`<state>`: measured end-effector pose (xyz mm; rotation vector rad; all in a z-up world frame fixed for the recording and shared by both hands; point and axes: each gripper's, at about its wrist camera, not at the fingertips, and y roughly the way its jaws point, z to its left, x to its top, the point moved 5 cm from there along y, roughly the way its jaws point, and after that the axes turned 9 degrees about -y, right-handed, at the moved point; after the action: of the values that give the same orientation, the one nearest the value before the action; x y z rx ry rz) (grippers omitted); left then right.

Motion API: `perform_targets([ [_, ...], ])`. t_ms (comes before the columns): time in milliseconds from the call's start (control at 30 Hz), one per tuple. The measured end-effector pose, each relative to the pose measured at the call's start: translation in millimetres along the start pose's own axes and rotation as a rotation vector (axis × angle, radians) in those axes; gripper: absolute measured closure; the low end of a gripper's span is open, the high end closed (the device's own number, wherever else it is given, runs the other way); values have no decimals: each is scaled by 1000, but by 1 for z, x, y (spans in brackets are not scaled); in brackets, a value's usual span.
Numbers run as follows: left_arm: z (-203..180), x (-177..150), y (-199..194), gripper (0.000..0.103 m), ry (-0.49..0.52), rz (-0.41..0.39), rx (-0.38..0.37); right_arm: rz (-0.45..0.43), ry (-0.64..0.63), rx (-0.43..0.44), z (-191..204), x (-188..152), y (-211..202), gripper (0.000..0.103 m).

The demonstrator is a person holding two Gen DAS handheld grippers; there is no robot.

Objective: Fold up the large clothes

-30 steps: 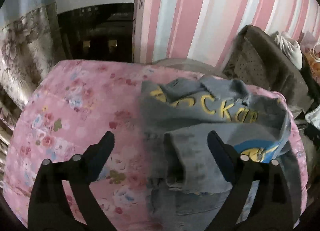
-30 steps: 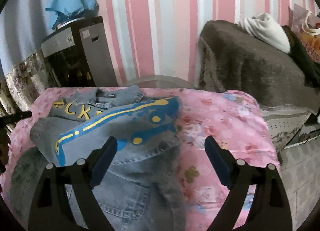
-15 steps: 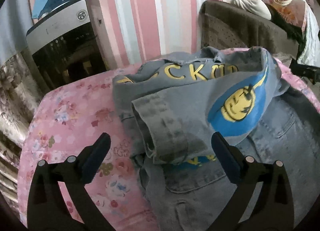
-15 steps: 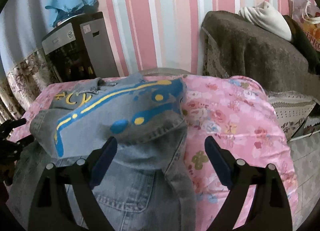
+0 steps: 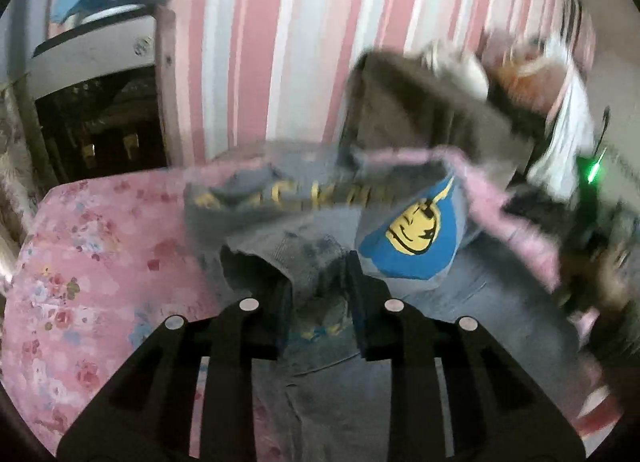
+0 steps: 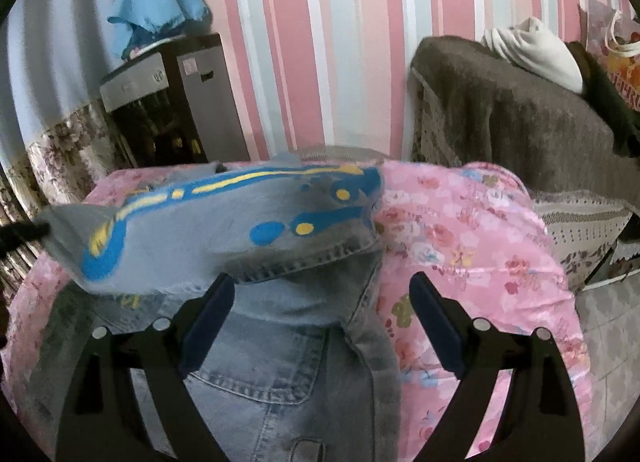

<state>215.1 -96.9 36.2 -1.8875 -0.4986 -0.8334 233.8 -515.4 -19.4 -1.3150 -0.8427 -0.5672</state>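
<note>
A grey-blue denim jacket [image 5: 320,230] with yellow letters and a blue-and-yellow print lies crumpled on a pink flowered cover [image 5: 100,246]. My left gripper [image 5: 318,290] is shut on a folded sleeve cuff of the jacket at its near edge. In the right wrist view the jacket [image 6: 224,230] lies with a printed fold on top, over the pink cover [image 6: 472,238]. My right gripper [image 6: 320,314] is open and empty, just above the jacket's near part.
A dark water dispenser [image 6: 172,102] with a blue cloth on top stands at the back left by the striped wall. A brown-covered sofa [image 6: 512,114] with a white cloth [image 6: 532,50] stands at the back right. Flowered curtain fabric hangs at the left.
My left gripper has closed on the jacket's sleeve cuff; it was wide open before. The view there is now blurred by motion. My right gripper stays open, a little closer to the jacket.
</note>
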Motion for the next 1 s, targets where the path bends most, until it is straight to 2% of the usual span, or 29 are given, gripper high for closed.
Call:
perform_targets([
  [67,11,21,-9,79,-64,-19,23,-9,-16,-1,3,9,2,11],
  [167,48,48,12,79,-188,5,80,0,-58,-9,11,23,17,11],
  [267,83,62,51,79,-221,49,197,12,-87,-15,18,36,35,11],
  [367,102,61,93,75,-208,118,257,23,-95,-15,25,47,54,11],
  [433,108,54,112,60,-193,136,314,25,-81,-4,29,52,63,11],
  [467,111,52,115,32,-189,129,343,26,-75,1,32,54,68,11],
  [500,114,52,118,13,-190,120,374,27,-70,4,36,56,73,11],
  [533,118,52,117,11,-200,105,395,27,-67,12,41,57,78,11],
  [667,114,60,98,10,-217,25,390,39,-82,31,60,55,96,11],
  [700,103,64,89,7,-199,-11,371,47,-80,32,64,53,103,11],
  [767,81,65,82,5,-165,-32,321,59,-82,18,69,50,112,11],
  [833,50,60,90,3,-97,-10,270,95,-105,-24,69,45,126,11],
  [900,31,52,108,3,-45,33,271,148,-142,-97,64,38,141,11],
  [1000,24,38,145,3,-60,121,268,209,-140,-189,41,28,156,11],
])
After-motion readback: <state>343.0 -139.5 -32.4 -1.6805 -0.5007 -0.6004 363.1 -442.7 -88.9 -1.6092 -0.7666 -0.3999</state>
